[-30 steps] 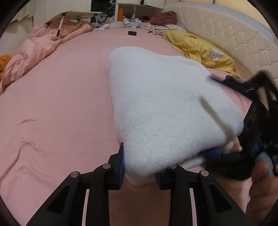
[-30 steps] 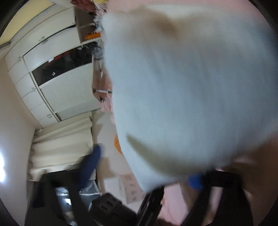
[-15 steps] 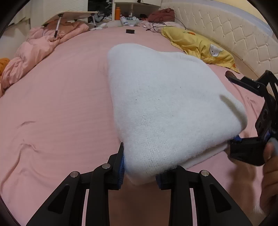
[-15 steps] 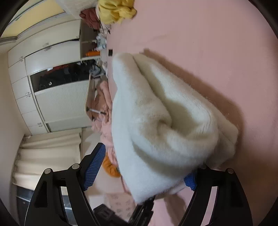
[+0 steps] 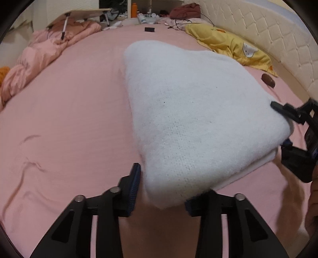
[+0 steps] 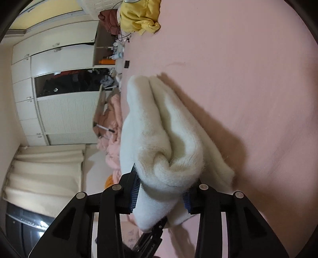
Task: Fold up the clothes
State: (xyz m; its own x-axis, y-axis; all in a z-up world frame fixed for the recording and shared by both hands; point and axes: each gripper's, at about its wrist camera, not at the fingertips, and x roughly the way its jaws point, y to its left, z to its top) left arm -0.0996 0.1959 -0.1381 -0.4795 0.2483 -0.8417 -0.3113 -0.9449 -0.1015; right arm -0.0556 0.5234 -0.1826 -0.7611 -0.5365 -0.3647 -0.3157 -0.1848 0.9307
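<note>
Half a second on, the right hand-held gripper (image 6: pixel 161 195) has closed in on the near end of one folded white sweater (image 5: pixel 190 119), its blue pads now pressing the thick rolled edge where earlier they stood wide apart around it. Left to right across the left wrist view: one crumpled pink duvet (image 5: pixel 41 57) heaped at the bed's far left edge with one small folding table (image 5: pixel 79 14) tipped on top of it, one pink bed sheet (image 5: pixel 65 111) stretched across the mattress, the sweater lying on it in the middle, one small black object (image 5: pixel 149 29) on the sheet beyond it, one yellow pillow (image 5: pixel 230 47) with a cat face against the quilted cream headboard (image 5: pixel 264 33), and one dark brown oval object (image 5: pixel 268 80) just past the pillow's lower end. One left hand-held gripper (image 5: pixel 161 190) pinches the sweater's nearest corner between its two fingers, the fabric bulging over them. Seen from the left wrist, the right hand-held gripper (image 5: pixel 288 127) grips the sweater's right-hand edge. Two grippers, one garment, both ends clamped, most of the sweater resting on the bed.
</note>
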